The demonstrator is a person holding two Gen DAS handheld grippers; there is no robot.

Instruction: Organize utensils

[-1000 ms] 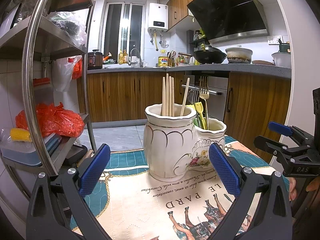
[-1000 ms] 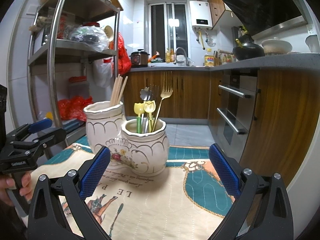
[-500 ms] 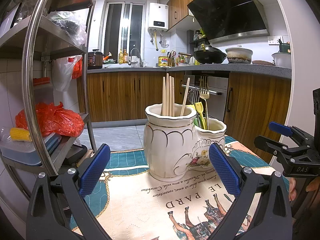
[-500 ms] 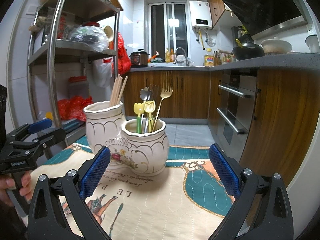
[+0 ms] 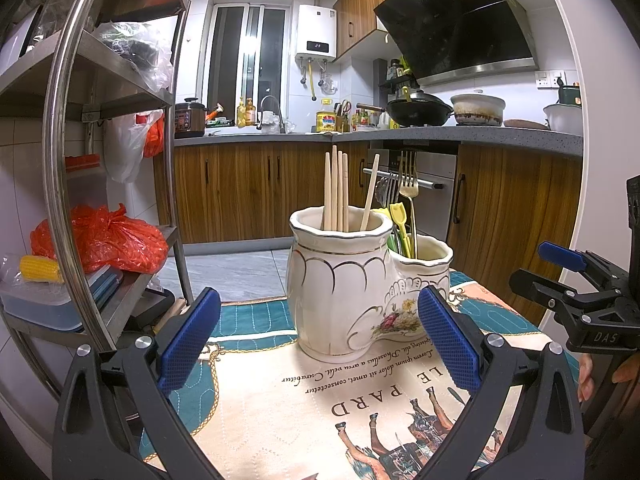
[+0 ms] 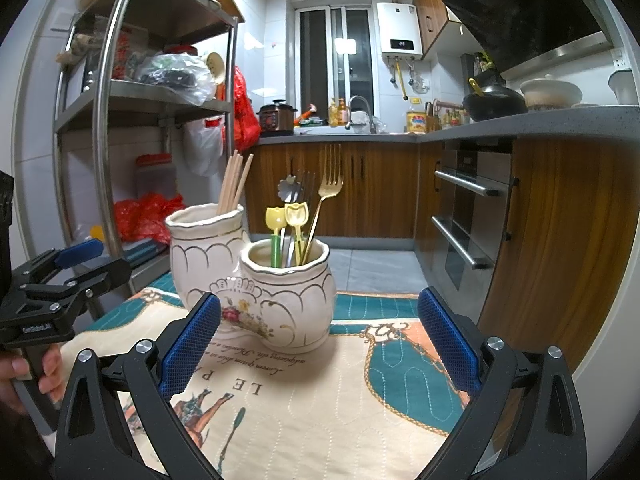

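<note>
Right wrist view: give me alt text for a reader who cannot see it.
Open right tongs face a cream double-pot ceramic holder on a printed cloth: chopsticks in the taller pot, a gold fork and yellow spoons in the shorter. The left tongs show at left.

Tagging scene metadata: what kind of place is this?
A home kitchen, most likely: a wok under a range hood, a built-in oven, a sink faucet.

The tablecloth reads "LE PARD", the water heater perhaps "28", the right tongs "DAS".
</note>
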